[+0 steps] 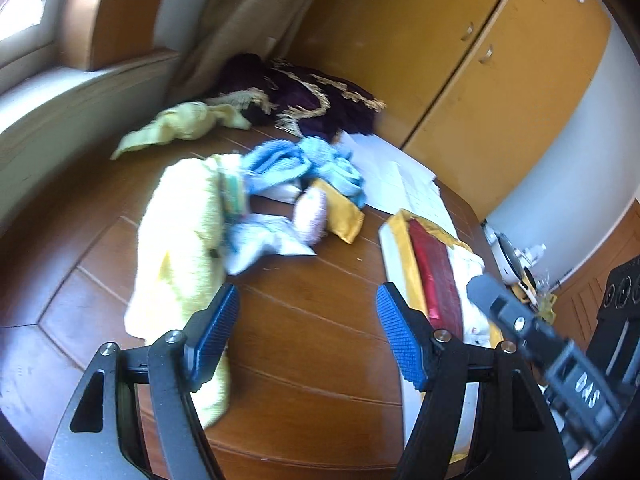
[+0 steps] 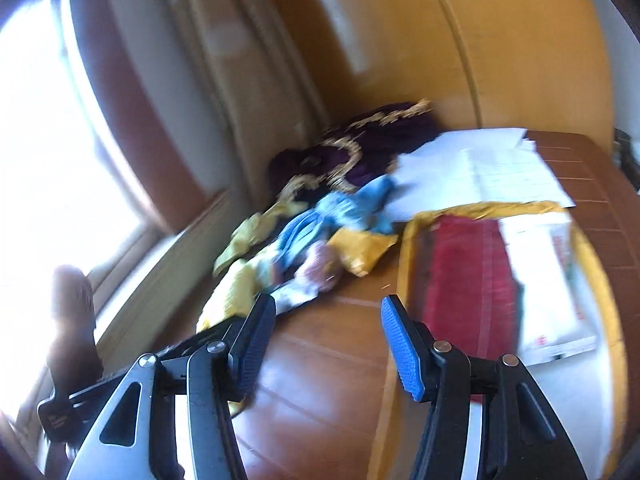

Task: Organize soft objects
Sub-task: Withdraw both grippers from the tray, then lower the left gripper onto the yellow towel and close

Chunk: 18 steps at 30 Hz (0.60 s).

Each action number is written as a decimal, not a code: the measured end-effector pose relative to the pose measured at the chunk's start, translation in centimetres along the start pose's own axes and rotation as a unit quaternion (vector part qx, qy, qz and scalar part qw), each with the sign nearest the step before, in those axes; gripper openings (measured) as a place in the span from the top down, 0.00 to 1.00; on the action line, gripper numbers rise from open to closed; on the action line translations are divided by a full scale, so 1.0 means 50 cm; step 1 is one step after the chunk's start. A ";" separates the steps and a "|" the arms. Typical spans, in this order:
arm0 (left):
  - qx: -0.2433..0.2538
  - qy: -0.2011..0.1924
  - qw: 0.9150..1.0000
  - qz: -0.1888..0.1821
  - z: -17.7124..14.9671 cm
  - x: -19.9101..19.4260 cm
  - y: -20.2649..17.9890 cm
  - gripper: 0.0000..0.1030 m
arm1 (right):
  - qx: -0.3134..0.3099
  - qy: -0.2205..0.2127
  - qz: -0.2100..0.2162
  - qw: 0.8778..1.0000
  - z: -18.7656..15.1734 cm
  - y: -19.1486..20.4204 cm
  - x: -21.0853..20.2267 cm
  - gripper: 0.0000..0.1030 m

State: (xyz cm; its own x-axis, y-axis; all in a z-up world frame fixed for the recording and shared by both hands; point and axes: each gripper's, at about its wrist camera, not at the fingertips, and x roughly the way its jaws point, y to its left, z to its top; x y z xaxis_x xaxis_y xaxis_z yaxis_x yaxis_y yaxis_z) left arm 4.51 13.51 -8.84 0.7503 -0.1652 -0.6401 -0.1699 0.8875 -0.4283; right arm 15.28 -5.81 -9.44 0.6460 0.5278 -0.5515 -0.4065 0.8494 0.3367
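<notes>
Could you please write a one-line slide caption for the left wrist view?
Open left gripper hovers over wooden table beside pale yellow towel.

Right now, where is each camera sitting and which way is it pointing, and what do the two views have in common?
Left wrist: sits on the left gripper, jaws open over the wooden table, facing the pale yellow towel, blue cloth and cabinet; the right gripper's black body intrudes at lower right.
Right wrist: sits on the right gripper, open, looking along the table toward the red cloth, white papers and window; a blurred hand shows at left.
Shared: the purple gold-trimmed fabric, blue cloth, red cloth, papers, cabinet.
</notes>
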 end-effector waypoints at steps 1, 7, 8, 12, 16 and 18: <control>0.000 -0.003 1.000 0.004 0.000 -0.003 0.006 0.32 | -0.005 0.005 0.003 1.000 -0.004 0.011 0.006 0.44; -0.013 -0.016 1.000 0.018 0.011 -0.015 0.044 0.32 | 0.004 0.038 0.014 0.999 -0.028 0.050 0.048 0.45; -0.014 -0.015 1.000 0.018 0.011 -0.015 0.049 0.31 | 0.008 0.041 0.013 0.999 -0.029 0.049 0.052 0.45; -0.019 -0.015 0.999 0.022 0.011 -0.018 0.064 0.32 | 0.039 0.049 0.018 0.998 -0.033 0.044 0.068 0.45; -0.021 -0.017 0.999 0.026 0.010 -0.021 0.074 0.31 | 0.050 0.058 0.008 0.997 -0.038 0.043 0.081 0.45; -0.021 -0.022 0.999 0.032 0.011 -0.023 0.077 0.31 | 0.052 0.061 0.010 0.997 -0.042 0.044 0.085 0.45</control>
State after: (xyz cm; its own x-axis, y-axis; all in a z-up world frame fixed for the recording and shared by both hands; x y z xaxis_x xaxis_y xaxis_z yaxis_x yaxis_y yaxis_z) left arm 3.34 17.35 -9.38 0.7645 -0.0878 -0.6387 -0.2455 0.8764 -0.4143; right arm 15.79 -1.69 -12.65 0.5523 0.5456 -0.6303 -0.3459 0.8379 0.4222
